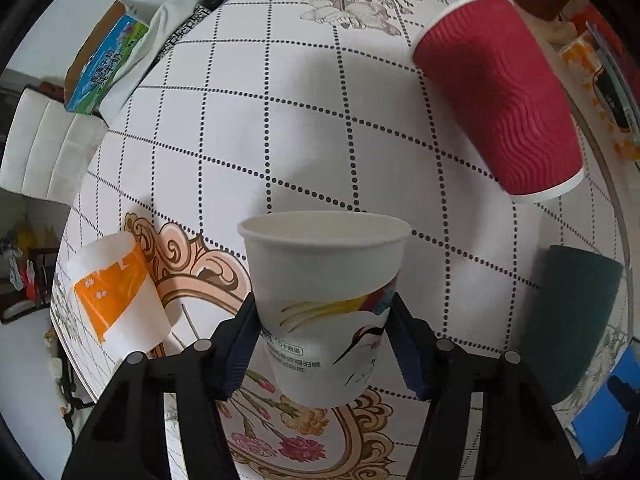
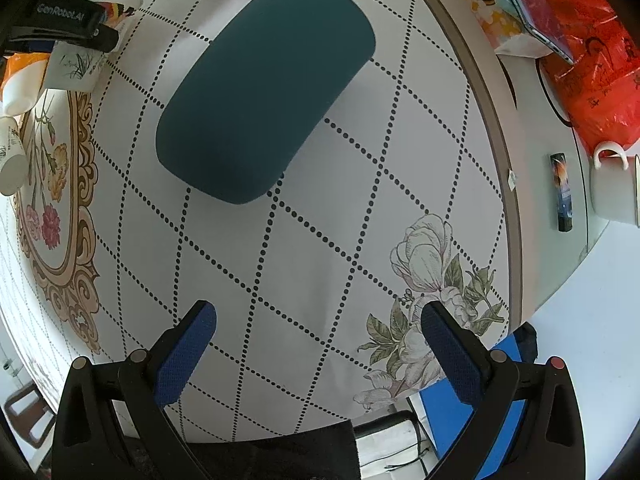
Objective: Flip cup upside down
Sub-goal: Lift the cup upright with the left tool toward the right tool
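Observation:
My left gripper point(image 1: 324, 332) is shut on a white paper cup with a crane print point(image 1: 324, 304), its two blue pads pressing the cup's lower sides. The cup is held upright, mouth up, above the table. The same cup and the left gripper show at the top left of the right wrist view point(image 2: 86, 40). My right gripper point(image 2: 318, 340) is open and empty above the tablecloth, near the table's edge, with a dark teal cup point(image 2: 264, 92) standing upside down ahead of it.
A red ripple cup point(image 1: 500, 92) stands upside down at the back right. A white and orange cup point(image 1: 120, 292) stands to the left. The teal cup point(image 1: 576, 320) is at the right. A tissue box point(image 1: 106, 60) lies at the back left. A white mug point(image 2: 616, 184) and red bag point(image 2: 588, 60) sit beyond the table.

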Demonstrator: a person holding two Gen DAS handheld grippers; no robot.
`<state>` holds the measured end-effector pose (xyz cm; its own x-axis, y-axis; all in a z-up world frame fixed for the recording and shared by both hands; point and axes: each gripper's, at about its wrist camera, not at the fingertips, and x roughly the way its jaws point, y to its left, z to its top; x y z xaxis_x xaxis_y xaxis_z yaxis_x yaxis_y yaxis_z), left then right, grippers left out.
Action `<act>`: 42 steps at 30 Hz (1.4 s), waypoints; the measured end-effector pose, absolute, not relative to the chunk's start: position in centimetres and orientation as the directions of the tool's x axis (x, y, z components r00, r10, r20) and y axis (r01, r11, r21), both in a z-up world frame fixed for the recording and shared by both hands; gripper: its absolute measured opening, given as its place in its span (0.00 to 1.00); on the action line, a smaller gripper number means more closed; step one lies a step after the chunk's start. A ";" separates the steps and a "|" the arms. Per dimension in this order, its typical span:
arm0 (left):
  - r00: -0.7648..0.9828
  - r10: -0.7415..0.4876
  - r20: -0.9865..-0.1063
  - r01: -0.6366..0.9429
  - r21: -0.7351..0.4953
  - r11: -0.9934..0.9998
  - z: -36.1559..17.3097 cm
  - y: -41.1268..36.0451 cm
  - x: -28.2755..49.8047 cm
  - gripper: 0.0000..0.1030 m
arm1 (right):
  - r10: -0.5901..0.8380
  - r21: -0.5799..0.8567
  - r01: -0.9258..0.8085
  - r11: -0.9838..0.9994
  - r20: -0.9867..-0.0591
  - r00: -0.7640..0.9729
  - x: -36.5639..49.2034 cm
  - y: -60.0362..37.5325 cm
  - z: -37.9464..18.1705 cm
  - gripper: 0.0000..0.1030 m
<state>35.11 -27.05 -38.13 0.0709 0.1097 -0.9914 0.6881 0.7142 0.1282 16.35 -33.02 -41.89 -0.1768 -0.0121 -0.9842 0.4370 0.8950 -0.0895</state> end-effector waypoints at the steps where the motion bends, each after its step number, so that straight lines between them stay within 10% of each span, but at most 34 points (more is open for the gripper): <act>1: 0.068 0.103 -0.992 0.680 0.121 0.723 -37.8 -27.0 35.2 0.57 | -0.012 -0.088 0.437 0.895 -0.985 -0.173 15.8 -33.1 -42.0 1.00; 22: -0.050 0.015 -0.999 0.360 -0.004 0.933 -31.2 -17.3 22.1 0.57 | -0.017 -0.019 0.294 0.956 -1.000 -0.007 13.6 -30.5 -33.7 1.00; 42: -0.240 -0.078 -0.968 0.020 -0.086 0.996 -37.4 -8.9 13.5 0.57 | 0.014 0.012 0.042 0.999 -0.998 -0.061 9.3 -25.0 -38.5 1.00</act>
<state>13.54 -8.94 -37.39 -0.2401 -0.0782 -0.9676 0.0205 0.9961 -0.0856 9.31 -24.95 -38.46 -0.0613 0.0143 -0.9980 0.0424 0.9990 0.0117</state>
